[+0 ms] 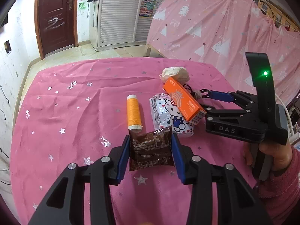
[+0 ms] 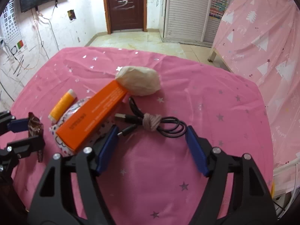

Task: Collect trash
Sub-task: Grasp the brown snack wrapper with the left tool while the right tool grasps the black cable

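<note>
My left gripper [image 1: 151, 140] is shut on a brown snack wrapper [image 1: 151, 150] and holds it just above the pink tablecloth; the wrapper also shows in the right wrist view [image 2: 34, 126]. My right gripper [image 2: 151, 133] is open and empty, its pads around a coiled black USB cable [image 2: 150, 121]. It also shows from the left wrist view [image 1: 217, 101]. An orange carton [image 2: 93, 116] lies tilted on a Hello Kitty packet [image 1: 170, 116]. A crumpled whitish paper ball [image 2: 139, 80] lies behind the carton.
An orange thread spool [image 1: 133, 112] lies left of the packet. The table [image 1: 75, 103] wears a pink starred cloth. A pink curtained bed frame [image 2: 262, 28] stands to the right, and a brown door [image 2: 124, 5] and white louvred cabinet [image 2: 187, 9] stand beyond.
</note>
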A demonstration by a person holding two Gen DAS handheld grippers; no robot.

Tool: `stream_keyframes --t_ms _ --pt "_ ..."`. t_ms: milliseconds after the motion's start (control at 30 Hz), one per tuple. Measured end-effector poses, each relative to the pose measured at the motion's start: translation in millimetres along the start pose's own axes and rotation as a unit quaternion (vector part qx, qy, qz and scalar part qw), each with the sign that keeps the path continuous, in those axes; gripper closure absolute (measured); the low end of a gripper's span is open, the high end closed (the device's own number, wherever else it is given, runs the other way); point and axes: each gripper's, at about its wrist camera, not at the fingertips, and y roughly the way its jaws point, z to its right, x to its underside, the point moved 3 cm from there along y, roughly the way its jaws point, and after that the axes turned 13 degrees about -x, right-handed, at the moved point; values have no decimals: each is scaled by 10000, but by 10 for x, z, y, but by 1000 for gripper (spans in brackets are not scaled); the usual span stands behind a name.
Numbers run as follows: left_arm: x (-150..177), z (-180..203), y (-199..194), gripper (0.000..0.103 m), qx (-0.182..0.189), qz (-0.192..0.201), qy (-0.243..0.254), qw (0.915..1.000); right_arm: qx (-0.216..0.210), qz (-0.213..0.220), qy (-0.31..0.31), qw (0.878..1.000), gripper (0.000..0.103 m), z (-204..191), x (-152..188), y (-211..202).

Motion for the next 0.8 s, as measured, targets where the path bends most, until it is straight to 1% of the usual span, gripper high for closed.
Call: stream_keyframes --t_ms 233,267,300,433,633,667,700,767,800 --pt "-19 -11 -75 66 -50 91 -19 9999 23 241 138 9996 34 66 37 -160" --pt "-18 -1 -84 66 -63 95 -14 9999 28 265 138 9996 41 70 43 -182" --pt "-12 4 -94 66 -69 96 -11 9999 43 265 138 9995 50 74 52 -203" --pt "4 39 -112 66 -105 77 35 9999 59 297 131 9995 53 95 64 -240" --pt "11 63 -119 66 -170 76 60 9998 53 211 248 9995 54 175 61 -202" --pt "3 62 -114 66 -171 80 60 9998 -10 224 310 9993 53 193 51 -202" --pt "0 60 -117 66 -166 85 55 9998 -39 205 330 9992 41 205 38 -192" --pt "-3 53 -106 66 -161 84 51 9998 37 195 282 9994 27 216 16 -169" --pt "-2 51 -104 66 -161 79 50 9998 70 149 238 9996 27 207 -1 -136"
